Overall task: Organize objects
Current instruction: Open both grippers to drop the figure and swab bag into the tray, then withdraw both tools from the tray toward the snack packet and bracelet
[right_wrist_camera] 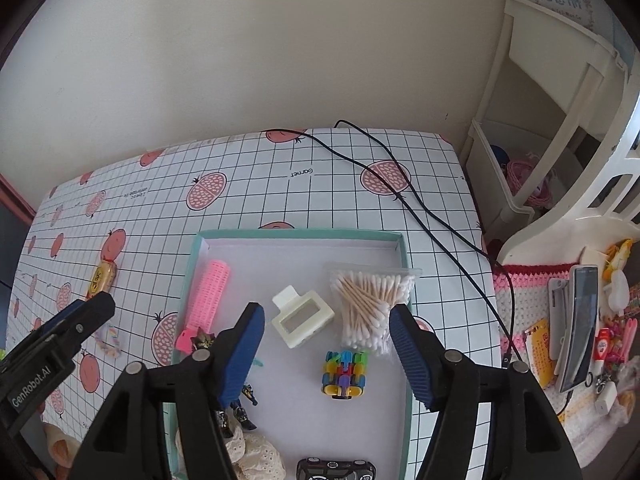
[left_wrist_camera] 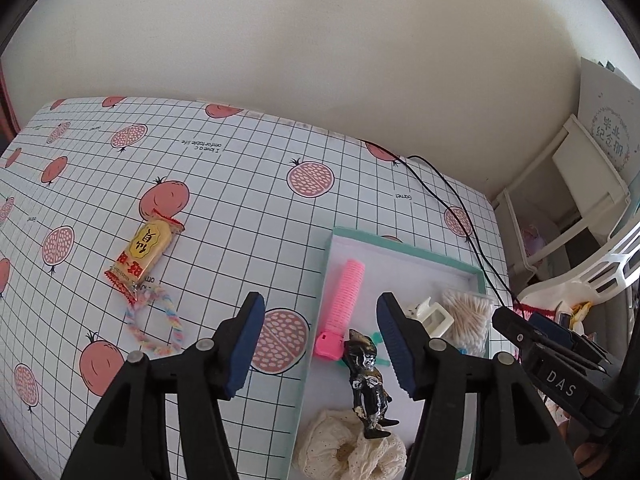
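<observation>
**Both grippers spread and empty above the teal-rimmed tray; two items lie outside it**

Work surface: a table under a white grid-patterned cloth printed with pink pomegranates (left_wrist_camera: 240,184). A shallow rectangular tray with a teal rim and white floor (right_wrist_camera: 296,234) sits on it towards the right side. A thin black cable (right_wrist_camera: 420,208) runs across the cloth beyond the tray's far right corner.

Left gripper (left_wrist_camera: 320,344): jaws spread wide, holding nothing. It hovers over the tray's left edge, one blue-padded finger above the cloth, the other above the tray floor.

Right gripper (right_wrist_camera: 326,354): jaws spread wide, holding nothing, above the middle of the tray.

Inside the tray:
- pink ribbed plastic hair roller (right_wrist_camera: 210,296), lying along the left wall;
- cream rectangular plastic hair claw clip (right_wrist_camera: 303,317), near the centre;
- clear bag of wooden-stemmed cotton swabs (right_wrist_camera: 370,304), towards the right wall;
- small multicoloured plastic block toy (right_wrist_camera: 344,374), just in front of the swabs;
- dark metallic figurine (left_wrist_camera: 368,380), its feet resting on a cream lace fabric scrunchie (left_wrist_camera: 348,448) at the near left corner;
- black toy car (right_wrist_camera: 336,470), cut off by the frame at the near edge.

Outside the tray, on the cloth well to the left:
- yellow and red wrapped snack packet (left_wrist_camera: 144,252);
- pastel braided cord loop (left_wrist_camera: 156,324), touching the packet's near end.

Beyond the table's right edge stand a cream shelf unit (right_wrist_camera: 552,92) and a cluttered surface with a crocheted cover (right_wrist_camera: 524,304).
</observation>
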The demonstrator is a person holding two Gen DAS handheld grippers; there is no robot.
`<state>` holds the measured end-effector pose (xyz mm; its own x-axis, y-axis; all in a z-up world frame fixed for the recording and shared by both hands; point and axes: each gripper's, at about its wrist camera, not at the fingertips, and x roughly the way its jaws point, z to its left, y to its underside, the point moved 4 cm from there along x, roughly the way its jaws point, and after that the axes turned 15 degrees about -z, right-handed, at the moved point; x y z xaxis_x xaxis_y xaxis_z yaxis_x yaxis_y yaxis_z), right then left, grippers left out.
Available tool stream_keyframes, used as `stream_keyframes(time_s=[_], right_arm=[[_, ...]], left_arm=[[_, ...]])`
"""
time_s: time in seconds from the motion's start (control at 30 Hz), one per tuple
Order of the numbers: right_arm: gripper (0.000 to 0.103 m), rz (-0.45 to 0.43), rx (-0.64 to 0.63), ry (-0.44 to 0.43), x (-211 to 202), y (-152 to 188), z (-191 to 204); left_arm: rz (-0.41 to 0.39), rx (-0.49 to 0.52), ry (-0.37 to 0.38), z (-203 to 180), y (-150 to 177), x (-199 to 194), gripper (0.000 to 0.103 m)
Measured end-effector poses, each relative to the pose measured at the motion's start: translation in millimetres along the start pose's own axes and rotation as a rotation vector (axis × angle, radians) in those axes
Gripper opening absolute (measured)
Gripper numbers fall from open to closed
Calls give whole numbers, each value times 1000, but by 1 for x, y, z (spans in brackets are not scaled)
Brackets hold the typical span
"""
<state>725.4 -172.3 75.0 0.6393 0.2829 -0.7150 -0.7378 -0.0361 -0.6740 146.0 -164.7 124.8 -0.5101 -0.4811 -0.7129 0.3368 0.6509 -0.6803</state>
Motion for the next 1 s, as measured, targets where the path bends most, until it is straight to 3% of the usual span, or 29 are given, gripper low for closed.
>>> stream_keyframes(time_s=[0.13, 0.3, 0.4, 0.5, 0.73, 1.0], right_arm=[[78, 6, -3, -3, 2, 1, 2], [87, 3, -7, -6, 3, 2, 4], [88, 1, 0, -14, 3, 2, 5], [103, 2, -3, -18, 5, 3, 6], [103, 7, -13, -20, 7, 4, 9], [103, 14, -19, -16, 8, 6, 11]], left_arm=[[0, -13, -26, 10, -1, 2, 74], [-5, -18, -44, 18, -3, 2, 75], [-13, -19, -52, 21, -4, 2, 82], [-25, -21, -66, 24, -5, 2, 85], [-42, -17, -81, 28, -6, 0, 94], [-41, -6, -82, 30, -6, -1, 94]])
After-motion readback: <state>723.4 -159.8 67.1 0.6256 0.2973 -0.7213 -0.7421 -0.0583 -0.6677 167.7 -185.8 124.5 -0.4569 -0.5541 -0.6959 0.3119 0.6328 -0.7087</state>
